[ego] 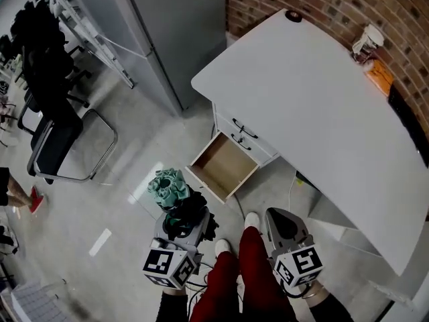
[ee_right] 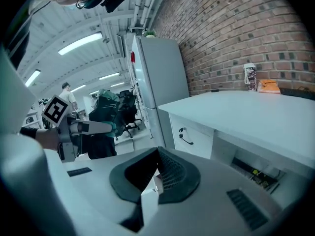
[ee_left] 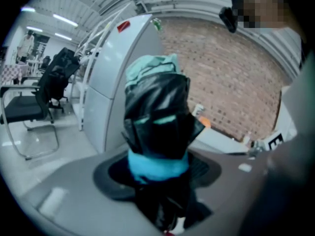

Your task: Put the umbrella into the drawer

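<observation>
Red trousers [ego: 251, 274] and white shoes [ego: 251, 219] fill the foot of the head view, with a gripper on either side. Beyond them a broad white desk [ego: 322, 113] stands against a brick wall [ego: 348, 5], with a grey fridge [ego: 167, 32] to its left and a black chair [ego: 60, 139] well apart on the floor. An open drawer [ego: 224, 166] juts from the desk's cabinet. The left gripper [ego: 182, 215] is clamped on the folded black-and-teal umbrella [ego: 169, 188], held over the floor just left of the drawer and outside it. The right gripper [ego: 276, 220] has its jaws pressed together. A cup [ego: 367, 42] and an orange packet [ego: 380, 76] sit near the wall.
</observation>
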A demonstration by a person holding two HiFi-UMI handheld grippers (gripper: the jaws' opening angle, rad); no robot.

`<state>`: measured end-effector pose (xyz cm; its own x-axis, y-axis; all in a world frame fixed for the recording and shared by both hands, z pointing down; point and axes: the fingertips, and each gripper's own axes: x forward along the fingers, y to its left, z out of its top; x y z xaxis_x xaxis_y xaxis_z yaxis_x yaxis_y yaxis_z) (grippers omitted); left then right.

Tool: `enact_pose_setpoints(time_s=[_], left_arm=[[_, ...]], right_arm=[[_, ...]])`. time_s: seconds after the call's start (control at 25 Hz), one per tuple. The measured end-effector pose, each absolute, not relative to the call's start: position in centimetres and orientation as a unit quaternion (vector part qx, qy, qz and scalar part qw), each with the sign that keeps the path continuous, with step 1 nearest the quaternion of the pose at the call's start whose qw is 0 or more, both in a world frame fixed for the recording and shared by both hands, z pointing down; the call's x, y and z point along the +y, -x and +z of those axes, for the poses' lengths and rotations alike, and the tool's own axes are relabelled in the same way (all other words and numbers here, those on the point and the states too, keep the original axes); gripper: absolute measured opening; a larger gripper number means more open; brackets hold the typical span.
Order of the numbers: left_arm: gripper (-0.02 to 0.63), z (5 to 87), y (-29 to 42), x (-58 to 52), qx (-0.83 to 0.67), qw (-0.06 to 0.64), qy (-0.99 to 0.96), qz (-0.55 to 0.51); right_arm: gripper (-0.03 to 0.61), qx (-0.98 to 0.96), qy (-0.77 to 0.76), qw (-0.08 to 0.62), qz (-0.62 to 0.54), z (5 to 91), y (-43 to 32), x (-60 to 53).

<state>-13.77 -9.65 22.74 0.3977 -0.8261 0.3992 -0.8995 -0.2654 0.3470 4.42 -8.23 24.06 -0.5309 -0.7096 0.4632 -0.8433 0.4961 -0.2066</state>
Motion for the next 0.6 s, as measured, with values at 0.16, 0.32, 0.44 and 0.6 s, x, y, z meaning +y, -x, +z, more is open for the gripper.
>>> enact_pose_setpoints(time_s=[0.16, 0.32, 0.44, 0.6], left_arm=[[0.268, 27.2, 12.2, -11.4, -0.535, 0.272, -0.796, 0.078], [0.268, 31.7, 10.9, -12.8, -0.526, 0.274, -0.801, 0.086], [0.268, 34.9, 10.4, -13.7, -0.523, 0.273, -0.803, 0.088], [0.268, 38.8, 9.8, -14.8, -0.518, 0.273, -0.806, 0.09]], right_arm=[[0.002, -0.853, -0.454, 0.157, 0.206, 28.1, -5.1, -10.5], [0.002, -0.854, -0.456, 0.155, 0.197, 32.3, -5.5, -12.3], [0.002, -0.856, -0.455, 0.154, 0.191, 35.2, -5.6, -13.5], [0.002, -0.858, -0.455, 0.152, 0.185, 38.6, -5.9, -14.7]])
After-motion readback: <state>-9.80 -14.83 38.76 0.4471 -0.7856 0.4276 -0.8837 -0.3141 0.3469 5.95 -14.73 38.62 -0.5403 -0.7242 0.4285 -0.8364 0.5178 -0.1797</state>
